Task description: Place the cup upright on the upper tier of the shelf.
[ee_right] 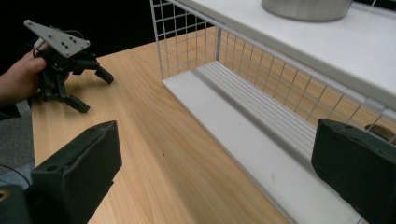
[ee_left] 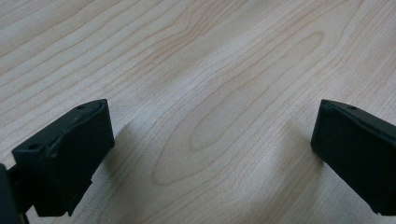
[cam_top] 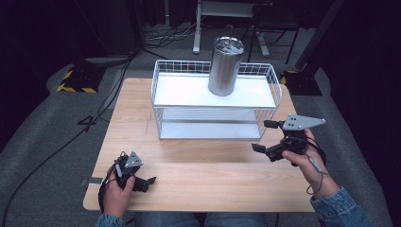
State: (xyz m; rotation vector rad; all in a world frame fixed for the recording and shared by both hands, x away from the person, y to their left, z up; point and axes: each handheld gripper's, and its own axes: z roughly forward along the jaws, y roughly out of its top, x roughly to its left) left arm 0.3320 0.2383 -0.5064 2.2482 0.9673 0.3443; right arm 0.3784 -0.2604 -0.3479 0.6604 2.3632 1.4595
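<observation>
A light wooden table [cam_top: 198, 175] with a visible grain is seen from above, standing on grey carpet. At the near left corner, the left gripper [cam_top: 147, 181] is held low over the wood by the person's left hand [cam_top: 116, 194], a grey three-cornered plate on its top. Its two black jaws are spread wide apart with nothing between them; in the left gripper view, bare wood grain is seen in the gap (the jaws cast soft shadows on the tabletop).

Toward the middle and far side of the table, a white wire-mesh two-level shelf rack [cam_top: 163, 85] is placed. A brushed-steel cylindrical tumbler with a clear lid [cam_top: 225, 66] is stood upright on the rack's upper white shelf, right of centre. The lower shelf is shown bare.

At the right, the right gripper [cam_top: 265, 136] is held by the person's right hand [cam_top: 307, 161], a denim sleeve [cam_top: 340, 208] at the wrist. It is raised just beside the rack's near right corner, jaws wide open and holding nothing, pointed toward the lower shelf.
</observation>
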